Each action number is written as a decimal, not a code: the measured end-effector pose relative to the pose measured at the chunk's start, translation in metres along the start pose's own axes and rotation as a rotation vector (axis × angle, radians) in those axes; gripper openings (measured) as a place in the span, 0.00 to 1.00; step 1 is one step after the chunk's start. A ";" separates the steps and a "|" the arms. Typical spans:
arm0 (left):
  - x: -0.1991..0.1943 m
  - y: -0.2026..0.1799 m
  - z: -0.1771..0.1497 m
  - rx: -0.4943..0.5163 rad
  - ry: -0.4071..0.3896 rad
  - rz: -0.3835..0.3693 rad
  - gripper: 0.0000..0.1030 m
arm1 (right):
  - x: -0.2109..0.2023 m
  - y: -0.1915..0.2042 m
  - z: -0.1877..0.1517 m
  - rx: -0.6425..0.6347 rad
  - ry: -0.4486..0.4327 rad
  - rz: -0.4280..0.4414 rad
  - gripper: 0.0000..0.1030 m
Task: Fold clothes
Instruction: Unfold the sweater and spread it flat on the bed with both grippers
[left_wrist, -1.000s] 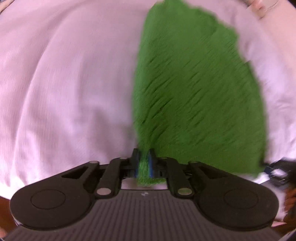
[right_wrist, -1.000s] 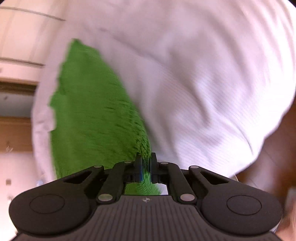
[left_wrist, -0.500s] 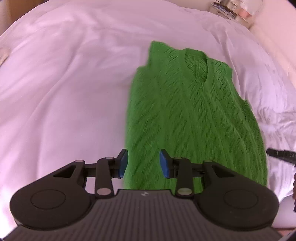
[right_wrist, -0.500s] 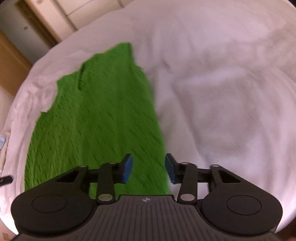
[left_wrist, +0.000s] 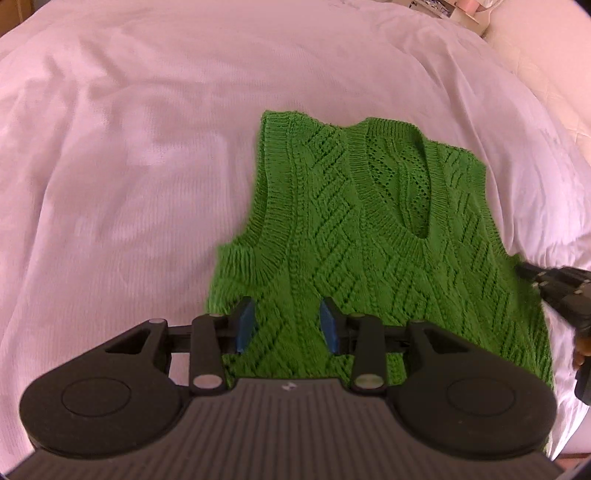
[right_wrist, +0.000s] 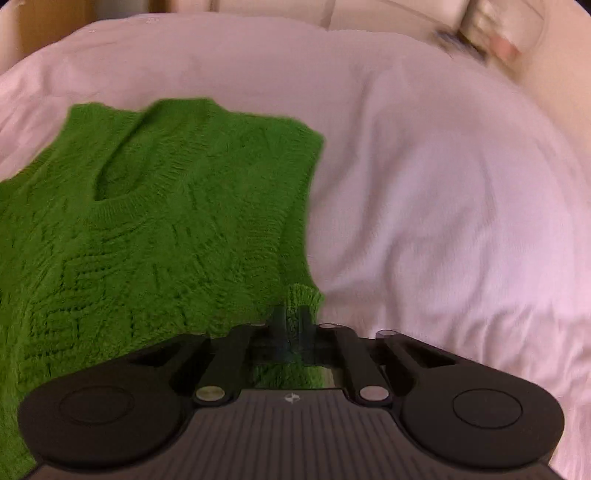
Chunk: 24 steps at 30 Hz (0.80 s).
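Rumpled white bedsheet covers the bed; blurred clutter beyond it.

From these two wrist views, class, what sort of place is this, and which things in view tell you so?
Most likely a bedroom. A green knitted vest lies spread on a wide, soft, rumpled white bedcover, and at the far edge stand pale furniture and small clutter, too blurred to name.

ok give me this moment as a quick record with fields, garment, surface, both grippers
garment: green knit vest, spread flat, V-neck away from the cameras
surface: white bedsheet
left gripper: open above the vest near its armhole, nothing between the pads
right gripper: jaws just closed, shut on the vest's edge by its other armhole
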<state>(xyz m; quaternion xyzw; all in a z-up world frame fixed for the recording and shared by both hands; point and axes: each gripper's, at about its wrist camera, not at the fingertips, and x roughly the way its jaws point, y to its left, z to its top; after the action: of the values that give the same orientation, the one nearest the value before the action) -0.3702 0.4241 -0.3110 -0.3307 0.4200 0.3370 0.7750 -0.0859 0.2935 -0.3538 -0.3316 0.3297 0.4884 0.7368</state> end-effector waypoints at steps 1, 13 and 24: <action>0.000 0.001 0.002 0.007 -0.003 -0.013 0.32 | -0.008 -0.008 -0.001 0.037 -0.043 0.002 0.03; 0.011 -0.002 0.004 0.091 -0.010 0.015 0.33 | 0.006 -0.073 -0.027 0.535 0.083 -0.133 0.28; 0.017 -0.069 -0.081 0.443 -0.052 0.084 0.35 | -0.041 0.046 -0.060 0.043 0.013 -0.007 0.54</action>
<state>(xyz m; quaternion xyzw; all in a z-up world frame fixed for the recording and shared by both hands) -0.3428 0.3255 -0.3448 -0.1261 0.4770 0.2770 0.8246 -0.1508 0.2381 -0.3625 -0.3198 0.3439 0.4764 0.7433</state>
